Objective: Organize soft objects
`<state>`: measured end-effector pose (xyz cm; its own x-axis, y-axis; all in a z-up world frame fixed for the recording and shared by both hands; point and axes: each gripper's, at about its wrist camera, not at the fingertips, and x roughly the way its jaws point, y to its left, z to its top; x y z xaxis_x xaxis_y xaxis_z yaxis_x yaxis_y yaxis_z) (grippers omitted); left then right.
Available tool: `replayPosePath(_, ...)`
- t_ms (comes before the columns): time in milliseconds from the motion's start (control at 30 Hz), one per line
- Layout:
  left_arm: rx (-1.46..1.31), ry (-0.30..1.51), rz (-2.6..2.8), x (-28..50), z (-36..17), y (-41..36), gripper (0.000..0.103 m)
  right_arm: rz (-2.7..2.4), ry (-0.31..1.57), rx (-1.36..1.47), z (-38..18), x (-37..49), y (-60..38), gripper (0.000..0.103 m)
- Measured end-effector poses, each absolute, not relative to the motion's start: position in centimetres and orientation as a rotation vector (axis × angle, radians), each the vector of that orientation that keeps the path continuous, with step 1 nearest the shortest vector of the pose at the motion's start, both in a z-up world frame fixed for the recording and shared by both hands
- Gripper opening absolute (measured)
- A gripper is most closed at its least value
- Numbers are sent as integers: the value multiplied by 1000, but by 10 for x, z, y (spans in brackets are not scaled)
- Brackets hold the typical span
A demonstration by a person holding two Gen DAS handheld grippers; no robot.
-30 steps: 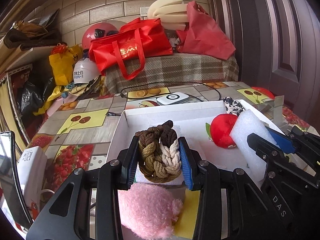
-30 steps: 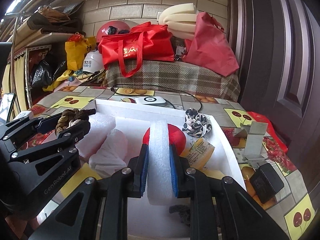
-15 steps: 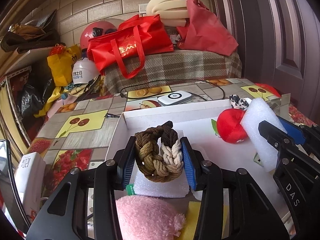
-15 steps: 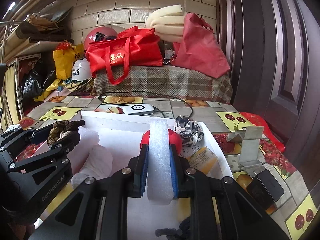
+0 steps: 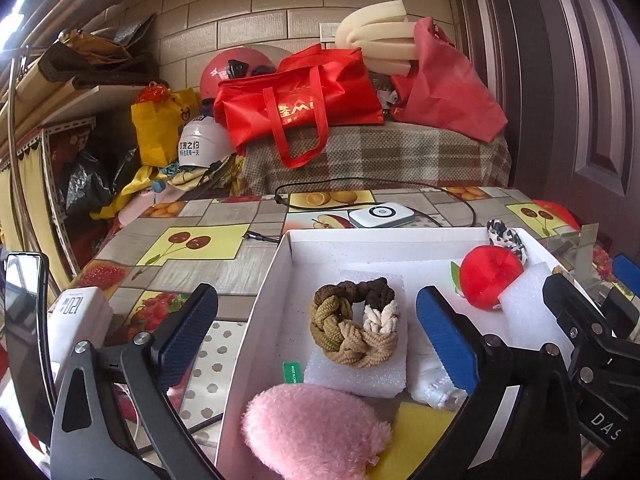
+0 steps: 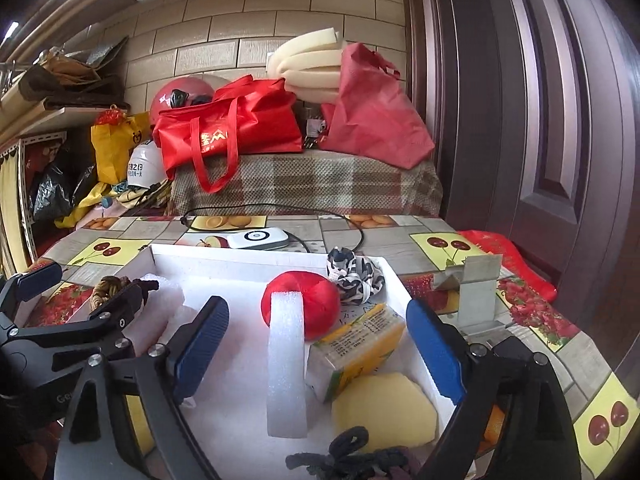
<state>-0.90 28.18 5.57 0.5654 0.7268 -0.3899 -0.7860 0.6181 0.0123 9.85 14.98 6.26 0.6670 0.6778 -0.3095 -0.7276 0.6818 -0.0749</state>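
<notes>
Both grippers have their jaws spreading apart over the white box (image 5: 280, 280), and neither pad presses on anything, so the step in hand looks like a double release.

To finish it well, I would draw each gripper straight back along its own line before lifting, so no pad drags a light piece out of place.

Between the left gripper (image 5: 316, 332) jaws, the braided rope ring (image 5: 354, 326) lies flat on a white foam block (image 5: 356, 376), clear of both pads. Nearer than the jaws, a pink plush (image 5: 316, 432) sits at the box's near wall, with a yellow sponge (image 5: 424, 424) beside it on the right. Beyond the right-hand pad sits the red plush apple (image 5: 490, 280).

Between the right gripper (image 6: 318, 348) jaws, a white foam strip (image 6: 286, 364) stands on its edge, leaning toward the apple beyond it; it may tip if nudged. Nearer than the jaws lies a dark cord scrunchie (image 6: 344, 456). Just inside the right-hand pad are a pale yellow sponge (image 6: 384, 412) and a wrapped sponge pack (image 6: 356, 348). Farther off, a black-and-white scrunchie (image 6: 354, 274) rests at the far right rim.

Past the box, a white device (image 6: 258, 239) with its cable lies on the worktop (image 6: 400, 236).
</notes>
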Motion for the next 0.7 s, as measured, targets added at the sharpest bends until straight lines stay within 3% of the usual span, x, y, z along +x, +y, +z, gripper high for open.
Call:
replayPosePath(33,-171,365,886,-11,57,281,103,794,266,-189,63,99,148,103)
replayPosePath(700,-158,328,871,-50,60,240,103,783,250,-168,63,74,113,103)
